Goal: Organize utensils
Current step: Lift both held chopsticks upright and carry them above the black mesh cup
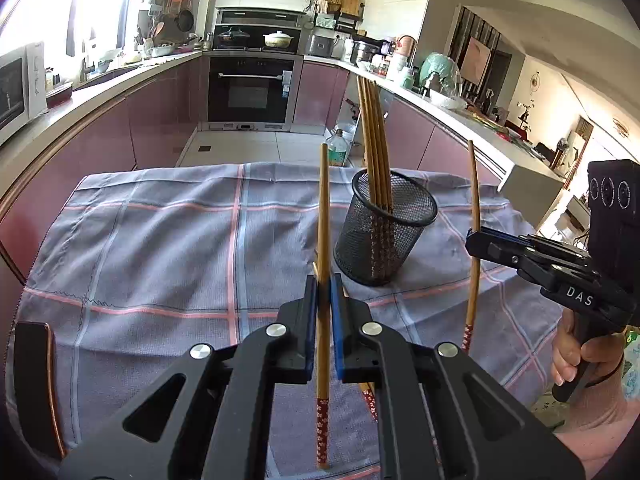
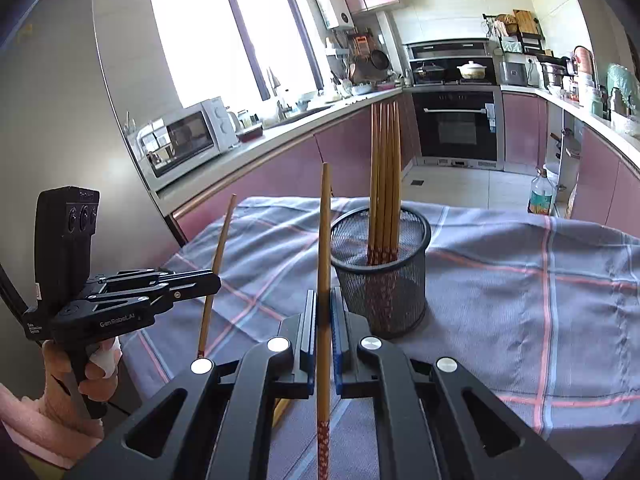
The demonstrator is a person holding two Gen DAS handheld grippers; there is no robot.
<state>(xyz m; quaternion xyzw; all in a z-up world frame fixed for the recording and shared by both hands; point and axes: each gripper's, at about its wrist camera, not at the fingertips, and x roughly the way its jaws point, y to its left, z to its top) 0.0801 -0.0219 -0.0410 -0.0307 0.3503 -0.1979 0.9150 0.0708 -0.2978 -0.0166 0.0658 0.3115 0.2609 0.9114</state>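
Each tool grips one chopstick, held roughly upright with its red patterned end down. The left tool [image 1: 324, 300] has its jaws closed on a chopstick [image 1: 323, 240], and the right tool [image 2: 325, 312] is closed on another [image 2: 324, 248]. The mesh cup [image 1: 384, 232] stands on the cloth-covered desk [image 1: 160, 240], ahead and to the right of the left tool, and ahead and slightly right of the right tool. Both tools look near it; which is nearer is hard to judge through the fisheye. The cup holds a bunch of bamboo chopsticks [image 2: 385, 184], tips up and patterned ends at the bottom, so the held sticks already match that long axis. Another chopstick seems to lie on the cloth under the left tool.
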